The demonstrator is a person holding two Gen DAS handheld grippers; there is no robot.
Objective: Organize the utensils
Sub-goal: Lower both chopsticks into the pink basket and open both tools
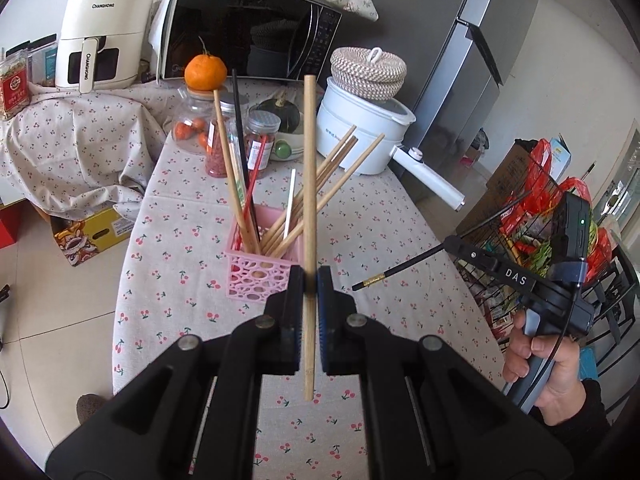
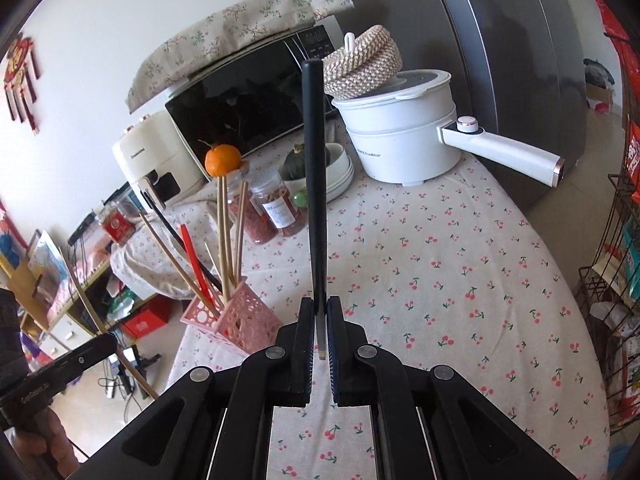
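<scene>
Behind the wooden chopstick, the pink basket is partly hidden.

Bright, even daylight in both views, no harsh shadows on the cherry-print tablecloth. Glossy black microwave door mirrors the room; tall grey steel fridge shows soft streaky sheen. Right-wrist view blows out at far right, near the window side. Heavy fisheye bend twd edges, black vignette in corners. Centre sharp, rims smeared and softer.
</scene>
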